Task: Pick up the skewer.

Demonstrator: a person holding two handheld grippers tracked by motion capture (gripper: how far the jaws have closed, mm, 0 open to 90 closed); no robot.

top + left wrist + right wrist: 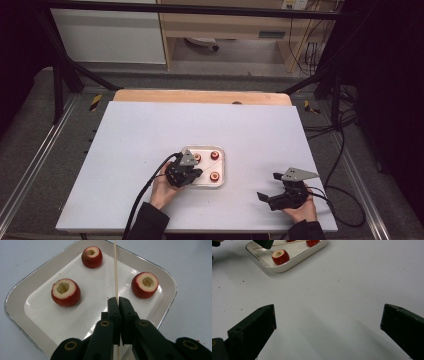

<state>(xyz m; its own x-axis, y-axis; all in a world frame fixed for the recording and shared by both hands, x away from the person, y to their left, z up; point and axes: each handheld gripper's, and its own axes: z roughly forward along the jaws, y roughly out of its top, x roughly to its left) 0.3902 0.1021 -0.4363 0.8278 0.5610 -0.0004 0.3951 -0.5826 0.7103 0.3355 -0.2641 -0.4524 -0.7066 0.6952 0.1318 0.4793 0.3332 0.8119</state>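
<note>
Wooden and very thin, the skewer (115, 270) is pinched between the closed jaws of the left gripper (118, 301), which hovers over the white tray (22, 290) near the middle of the table (150, 130); the stick runs forward from the jaws, across the tray and out past its far rim. Three cored red fruit pieces sit apart in the tray, hollow side up: one at the near left (65, 292), one at the far side (92, 256), one to the right (145, 284). The right gripper (328, 322) rests low over bare table well to the right of the tray, its jaws spread wide and holding nothing.

The step in hand looks like threading a fruit onto the stick; to do it well, I would aim the tip at the side of one piece rather than its soft core; keep the stick level and in line with the push, since so slender a rod will bow or slip in the jaws; bring the free gripper in to steady the fruit from behind, squeezing lightly so the flesh does not crush; push slowly so the fruit does not skate across the glazed tray.
</note>
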